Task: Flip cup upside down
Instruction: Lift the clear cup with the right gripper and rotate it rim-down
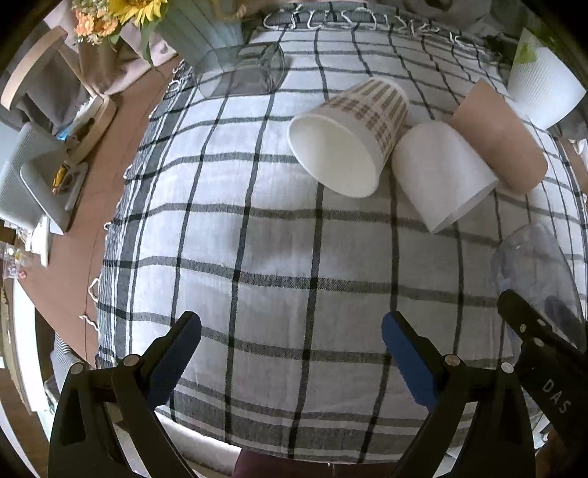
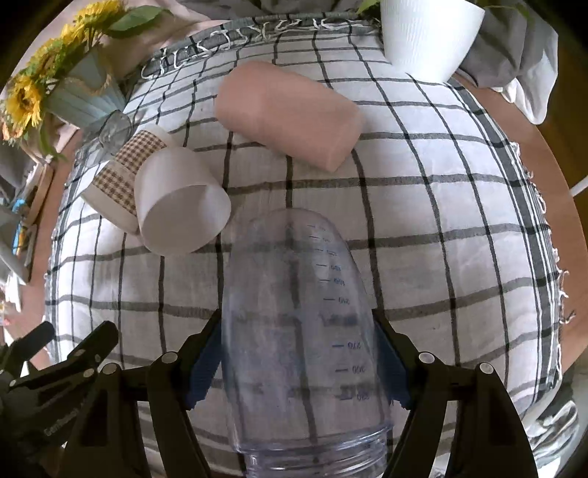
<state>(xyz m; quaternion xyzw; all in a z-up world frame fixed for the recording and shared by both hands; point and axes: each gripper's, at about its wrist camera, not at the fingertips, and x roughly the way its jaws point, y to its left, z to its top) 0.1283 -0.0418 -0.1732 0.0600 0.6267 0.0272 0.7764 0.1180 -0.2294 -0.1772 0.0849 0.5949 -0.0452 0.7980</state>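
My right gripper [image 2: 299, 349] is shut on a clear plastic measuring cup [image 2: 294, 312] with blue scale marks, held between the blue pads with its closed end pointing away from me over the checked cloth [image 2: 441, 220]. The same cup shows at the right edge of the left wrist view [image 1: 536, 264]. My left gripper [image 1: 290, 331] is open and empty above the cloth [image 1: 257, 239]. A checked paper cup [image 1: 349, 136], a white cup [image 1: 441, 172] and a pink cup [image 1: 499, 136] lie on their sides ahead of it. A clear glass [image 1: 239, 73] lies on its side at the far left.
A white ribbed pot [image 2: 426, 33] stands at the far edge of the cloth. A pale blue vase with sunflowers [image 2: 73, 84] stands at the far left. A brown round table [image 1: 106, 191] shows around the cloth, with clutter on its left side.
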